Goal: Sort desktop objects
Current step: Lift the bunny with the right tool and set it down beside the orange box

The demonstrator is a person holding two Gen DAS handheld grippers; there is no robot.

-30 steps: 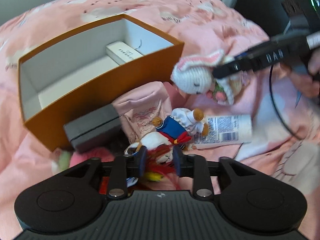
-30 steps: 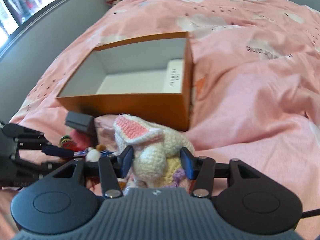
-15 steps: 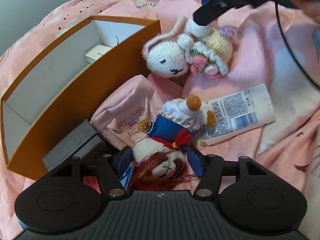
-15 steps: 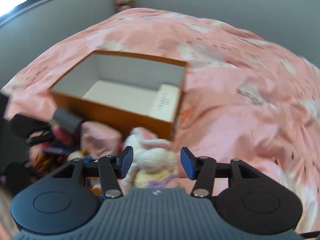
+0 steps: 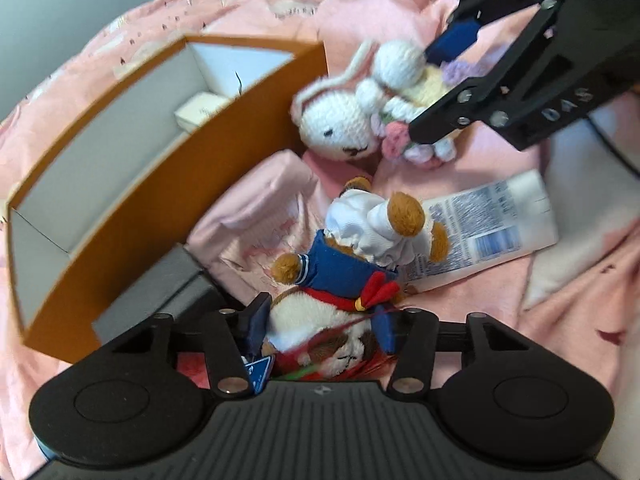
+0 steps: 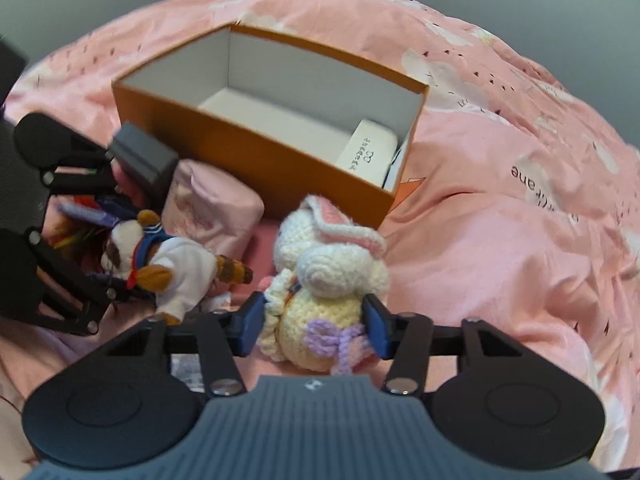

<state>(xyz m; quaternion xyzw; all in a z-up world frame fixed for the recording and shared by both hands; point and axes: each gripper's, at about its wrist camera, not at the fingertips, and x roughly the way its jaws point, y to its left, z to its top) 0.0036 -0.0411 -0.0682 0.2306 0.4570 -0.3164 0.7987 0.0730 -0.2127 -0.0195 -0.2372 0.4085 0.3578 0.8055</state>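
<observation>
On the pink bedspread, just in front of the orange box, lie the toys. The left gripper straddles the head of the sailor plush; its jaws have just been closing and the blue pads sit against the plush's head on both sides, though a firm press cannot be told. The right gripper brackets the body of the crochet bunny, jaws also just closing, pads at its flanks and seemingly touching. The bunny lies beside the box's near right corner; a white case rests inside that end. A white tube lies under the plush's legs, beside a pink pouch and a grey block.
</observation>
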